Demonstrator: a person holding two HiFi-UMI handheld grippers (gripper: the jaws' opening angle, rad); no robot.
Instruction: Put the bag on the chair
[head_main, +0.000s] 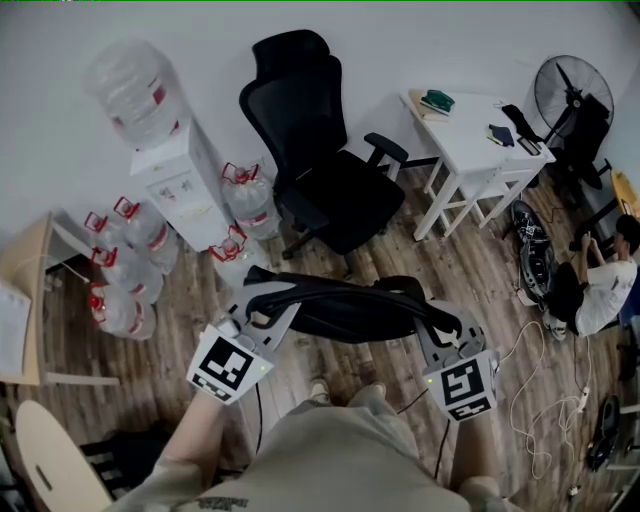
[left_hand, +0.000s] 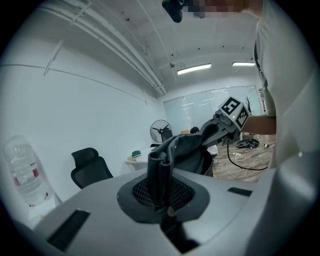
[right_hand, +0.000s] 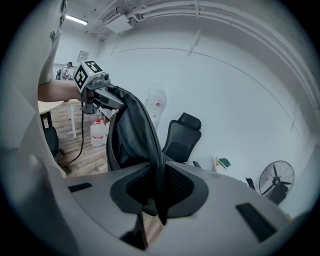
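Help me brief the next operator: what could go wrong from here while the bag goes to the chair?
1. The left tongs and right tongs each pinch only a thin strap or fold of the bag, which hangs above the floor, so it might slip out.
2. Water jugs stand right beside the chair, so a swinging bag could knock them.
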